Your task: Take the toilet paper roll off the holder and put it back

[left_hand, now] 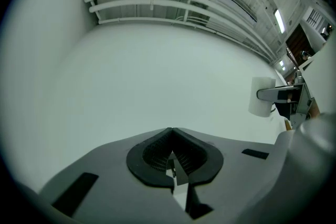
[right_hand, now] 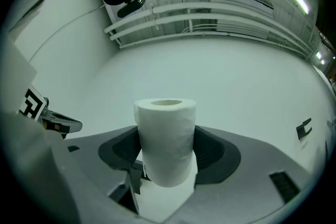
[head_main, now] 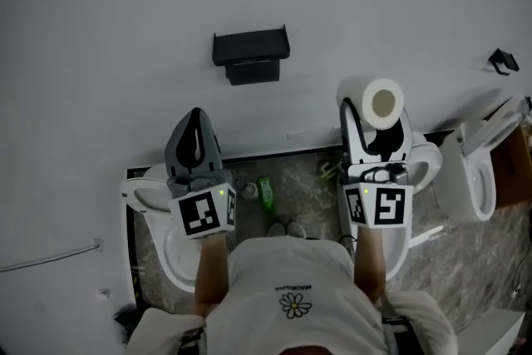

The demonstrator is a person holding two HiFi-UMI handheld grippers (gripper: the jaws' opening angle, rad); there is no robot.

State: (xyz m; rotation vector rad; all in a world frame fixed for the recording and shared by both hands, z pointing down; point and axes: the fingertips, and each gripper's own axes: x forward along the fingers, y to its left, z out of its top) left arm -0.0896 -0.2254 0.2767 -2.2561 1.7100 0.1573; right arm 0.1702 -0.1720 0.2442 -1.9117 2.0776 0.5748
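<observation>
On wall (head_main: 116,21), holder (head_main: 249,56) is fixed upper centre; roll (head_main: 376,102) is held to its lower right, btwn right gripper (head_main: 376,125) jaws.

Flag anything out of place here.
The toilet paper roll is off its black wall holder, which sits empty. The right gripper clamps the roll, held in the air to the holder's right in the head view. Nothing looks spilled or damaged.

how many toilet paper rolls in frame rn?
1. The toilet paper roll is clamped in the right claw, held up off the black wall holder, which is bare. No other roll shows in any view.
</observation>
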